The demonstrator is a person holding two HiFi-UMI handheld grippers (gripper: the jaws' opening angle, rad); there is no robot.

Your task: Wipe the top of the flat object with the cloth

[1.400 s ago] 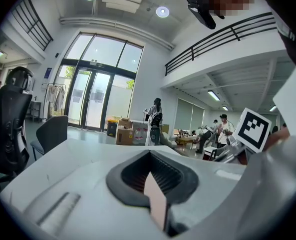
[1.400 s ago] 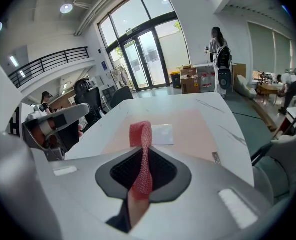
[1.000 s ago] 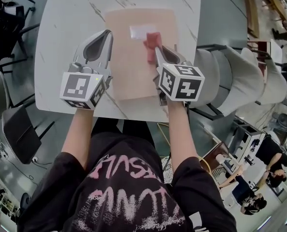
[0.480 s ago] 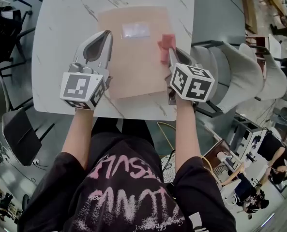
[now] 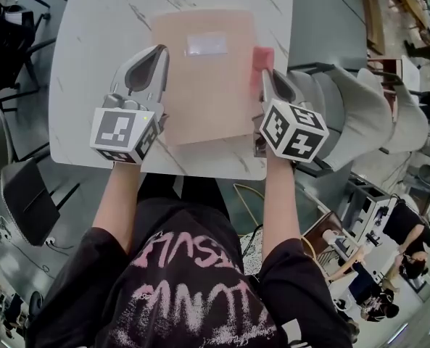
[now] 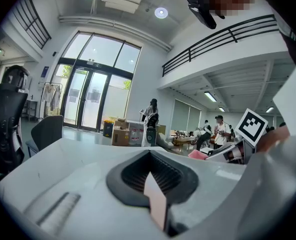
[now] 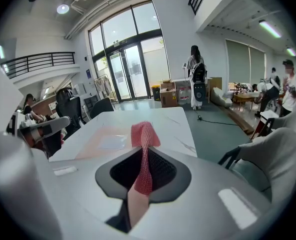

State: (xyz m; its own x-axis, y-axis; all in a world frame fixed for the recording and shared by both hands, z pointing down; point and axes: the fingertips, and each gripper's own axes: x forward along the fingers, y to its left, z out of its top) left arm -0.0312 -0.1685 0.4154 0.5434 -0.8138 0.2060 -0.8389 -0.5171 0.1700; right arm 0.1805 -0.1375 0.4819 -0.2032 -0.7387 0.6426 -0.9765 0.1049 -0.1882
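Observation:
The flat object [image 5: 204,78] is a pinkish-tan folder with a pale label [image 5: 206,44], lying in the middle of the white marble table [image 5: 98,42]. My right gripper [image 5: 267,76] is shut on a red mesh cloth [image 5: 262,58], which hangs just past the folder's right edge. In the right gripper view the cloth [image 7: 144,134] stands up between the jaws of the right gripper [image 7: 144,161], with the folder [image 7: 105,136] to its left. My left gripper [image 5: 156,55] rests shut at the folder's left edge; in its own view the left gripper [image 6: 152,184] holds nothing that shows.
Grey chairs [image 5: 360,122] stand close to the table's right side and a black chair [image 5: 30,201] at the left. The table's near edge [image 5: 200,171] runs just under both grippers. Several people stand far off in the hall.
My right gripper has carried the cloth rightward, from on top of the folder to just beyond its right edge. The left gripper has stayed where it was.

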